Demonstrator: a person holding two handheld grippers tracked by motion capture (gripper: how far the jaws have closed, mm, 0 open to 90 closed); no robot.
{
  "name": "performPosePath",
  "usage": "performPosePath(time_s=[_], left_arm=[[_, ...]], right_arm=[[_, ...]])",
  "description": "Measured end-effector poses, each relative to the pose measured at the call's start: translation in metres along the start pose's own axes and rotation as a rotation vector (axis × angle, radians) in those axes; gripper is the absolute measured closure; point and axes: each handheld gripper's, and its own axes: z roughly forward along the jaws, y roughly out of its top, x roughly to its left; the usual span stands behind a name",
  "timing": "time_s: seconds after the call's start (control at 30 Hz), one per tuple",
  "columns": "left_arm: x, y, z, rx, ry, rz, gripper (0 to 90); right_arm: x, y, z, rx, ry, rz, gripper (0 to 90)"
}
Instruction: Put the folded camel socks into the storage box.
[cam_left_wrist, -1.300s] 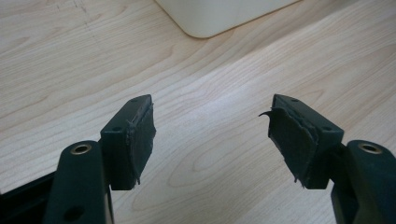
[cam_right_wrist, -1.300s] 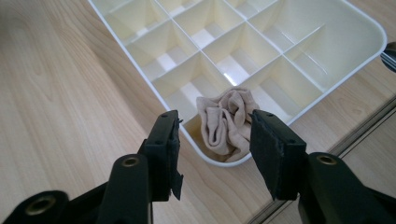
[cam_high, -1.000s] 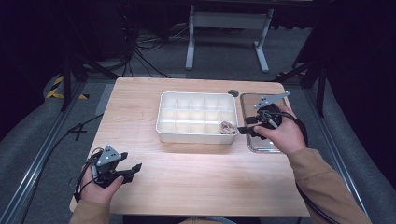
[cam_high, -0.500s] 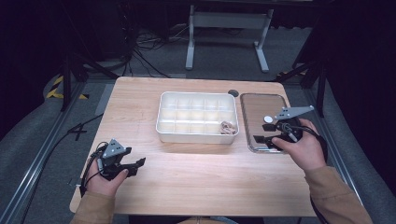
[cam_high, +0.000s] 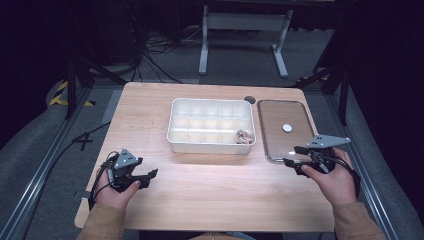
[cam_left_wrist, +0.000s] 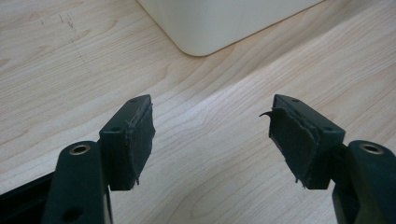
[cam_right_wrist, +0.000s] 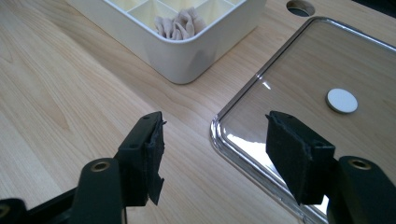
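A white compartment tray (cam_high: 211, 148) stands mid-table. A beige bundle of bands (cam_high: 243, 136) lies in its front right compartment, close up in the right gripper view (cam_right_wrist: 180, 23). To the tray's right lies a clear lid (cam_high: 280, 117) with a white disc (cam_high: 287, 128) on it. My right gripper (cam_high: 291, 155) hovers at the lid's front edge (cam_right_wrist: 299, 70). Its jaws have just been opening and stand wide with nothing between them (cam_right_wrist: 215, 119). My left gripper (cam_high: 150, 178) rests open over bare wood at the front left, with the tray's corner (cam_left_wrist: 210, 23) ahead of it (cam_left_wrist: 211, 105).
A round cable hole (cam_high: 249, 100) sits in the tabletop behind the tray. The table's front edge runs just below both hands. Dark floor, cables and a metal stand leg (cam_high: 204, 45) lie beyond the far edge.
My right gripper has drawn back from the tray's front right compartment to the lid's front edge. Its jaws have spread and the bundle stays in the tray. The left hand has hardly moved.
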Motion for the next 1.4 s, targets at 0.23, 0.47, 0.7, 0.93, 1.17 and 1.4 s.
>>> performPosePath(time_s=[0.23, 0.47, 0.7, 0.93, 1.17, 1.4], left_arm=[[0.001, -0.002, 0.0, 0.007, 0.005, -0.001, 30.8], [0.001, -0.003, 0.002, 0.01, 0.005, 0.003, 30.7], [0.004, -0.007, 0.007, 0.019, 0.01, 0.019, 30.3], [0.006, -0.009, 0.011, 0.033, 0.007, 0.015, 30.1], [0.005, -0.008, 0.014, 0.044, -0.015, 0.031, 29.9], [0.005, -0.009, 0.017, 0.073, -0.044, 0.041, 29.4]], right_arm=[[-0.002, -0.017, 0.001, 0.009, -0.003, 0.018, 37.4], [0.0, -0.033, 0.008, 0.013, 0.011, -0.021, 37.0], [0.005, -0.059, 0.03, 0.047, 0.04, -0.043, 37.0], [0.006, -0.075, 0.045, 0.044, 0.075, -0.034, 36.3], [0.006, -0.084, 0.052, 0.05, 0.113, -0.016, 35.2], [0.008, -0.085, 0.053, 0.029, 0.131, -0.045, 32.8]])
